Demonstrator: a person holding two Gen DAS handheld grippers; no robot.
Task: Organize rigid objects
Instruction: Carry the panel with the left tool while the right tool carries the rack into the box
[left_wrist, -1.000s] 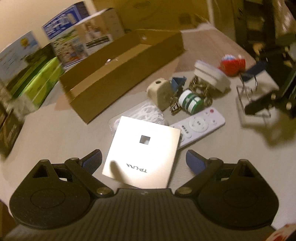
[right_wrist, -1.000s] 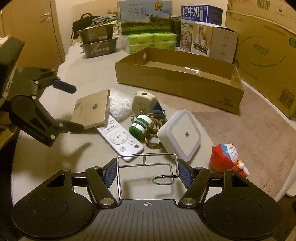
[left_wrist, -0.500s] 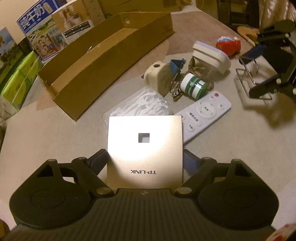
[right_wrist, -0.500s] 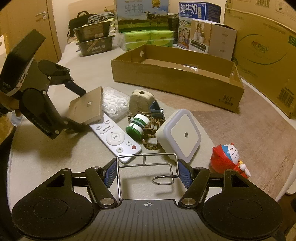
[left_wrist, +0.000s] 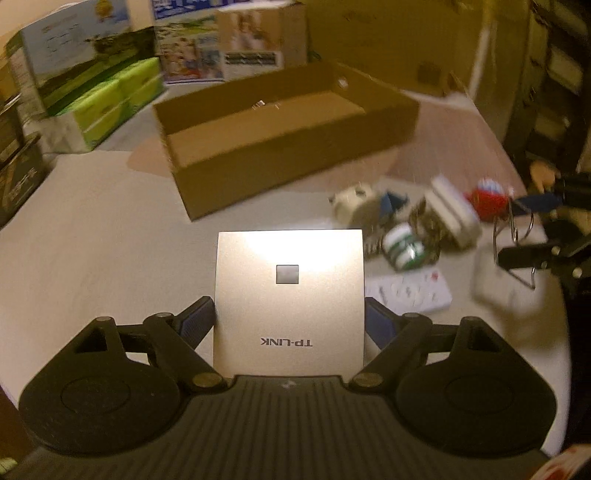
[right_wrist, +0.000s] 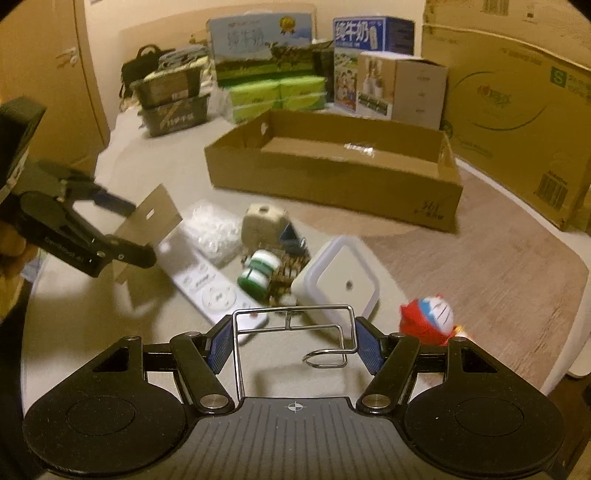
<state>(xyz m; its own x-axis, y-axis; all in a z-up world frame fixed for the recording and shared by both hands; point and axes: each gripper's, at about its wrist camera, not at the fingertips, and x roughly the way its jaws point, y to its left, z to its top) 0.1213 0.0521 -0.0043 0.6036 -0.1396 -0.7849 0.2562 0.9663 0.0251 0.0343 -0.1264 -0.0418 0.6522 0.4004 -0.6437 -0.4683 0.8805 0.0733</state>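
The left claw (left_wrist: 290, 317) holds a flat gold TP-LINK panel (left_wrist: 290, 295) by its two side edges, lifted above the table (left_wrist: 92, 240), in front of the open cardboard box (left_wrist: 284, 133). The right claw (right_wrist: 293, 347) grips a wire rack (right_wrist: 291, 332) between its blue pads, near the white remote (right_wrist: 207, 284) and the Doraemon toy (right_wrist: 430, 317).

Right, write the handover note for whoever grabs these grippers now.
Left gripper: shut on the TP-LINK panel, lifted off the table, facing the cardboard tray.
Right gripper: shut on the wire rack, held above the table.
Tray: nothing placed in it that the views show.
On the table: remote, night light, red toy, beige adapter, green-white roll, bag of white pieces.
Left: likely put both held items into the tray, then the rest.
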